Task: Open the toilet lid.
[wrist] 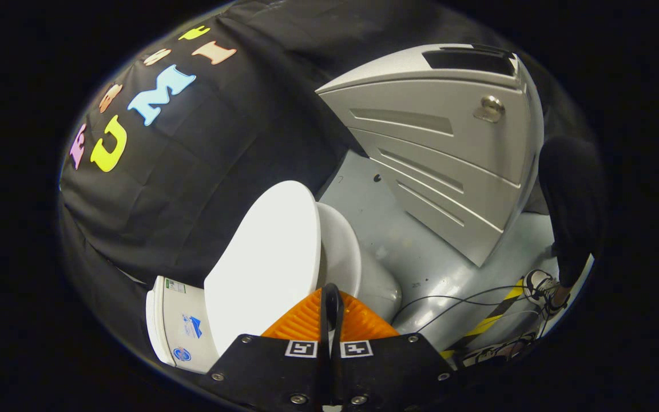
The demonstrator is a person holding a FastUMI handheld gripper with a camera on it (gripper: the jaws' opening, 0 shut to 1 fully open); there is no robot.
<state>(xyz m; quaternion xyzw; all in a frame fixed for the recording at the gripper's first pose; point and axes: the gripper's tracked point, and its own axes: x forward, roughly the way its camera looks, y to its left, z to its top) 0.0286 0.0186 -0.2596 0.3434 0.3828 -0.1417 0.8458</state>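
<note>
The claw (331,300) has its fingers drawn together with only a thin slit between them, gripping nothing. Just ahead and to their left, the toilet lid (266,263) stands already raised, edge-on to the tips, its long axis running away toward the cistern (178,326). The bowl (364,280) lies right of it; beyond that stands a grey cabinet (449,154).
</note>
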